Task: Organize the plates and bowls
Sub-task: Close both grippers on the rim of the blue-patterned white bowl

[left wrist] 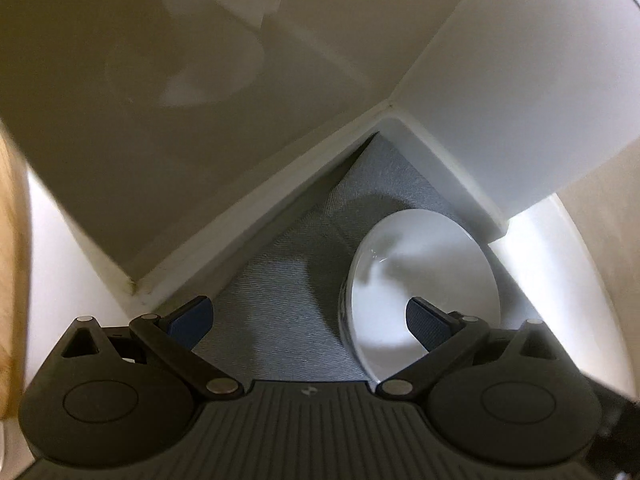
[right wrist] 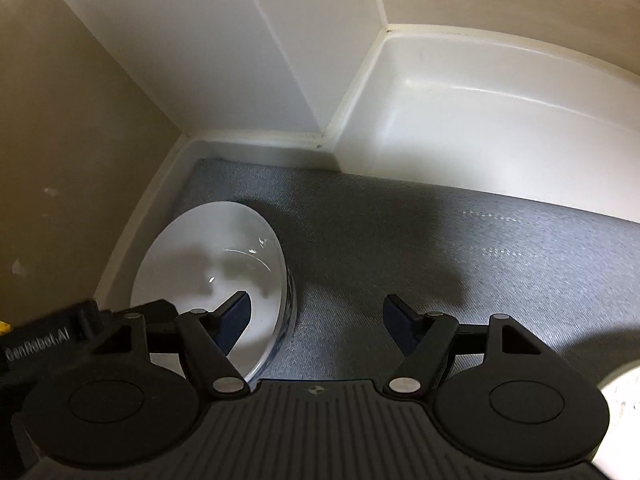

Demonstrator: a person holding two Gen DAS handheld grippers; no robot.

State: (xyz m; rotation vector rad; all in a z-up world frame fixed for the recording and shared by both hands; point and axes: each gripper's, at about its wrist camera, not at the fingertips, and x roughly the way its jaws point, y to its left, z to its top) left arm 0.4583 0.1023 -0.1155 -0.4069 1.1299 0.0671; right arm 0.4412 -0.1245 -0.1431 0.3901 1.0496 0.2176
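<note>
Left wrist view: left tongs spread wide, nothing pinched; the blue pad on the picture's right hangs over the inside of a white bowl, contact cannot be told.
Right wrist view: right tongs spread, nothing between the pads; the pad on the picture's left overlaps the same white bowl, the other is over bare mat.
Surface: grey woven mat covering the counter, fine diagonal weave, dark shadows falling across it.
Room: the mat runs into a corner bounded by a glossy white raised rim; beige wall on one side, white panels behind.
Bowl position: upright on the mat, close against the white rim near the corner; the left view places it at picture right, the right view at picture left.
Bowl detail: glossy interior with small highlights and grey shadow patches; a bluish outer side shows in the right view.
Left view only: a white slab rising beside the corner; a faint reflection on the beige wall; a blurred tan strip at the left edge, not identifiable.
Right view only: a long stretch of open mat; a pale rounded object at the lower right, cut off, not identifiable; lettering on the black housing at the left, too blurred to read fully.
Hidden: the near part of the bowl lies behind the tongs' black linkage in both views.
</note>
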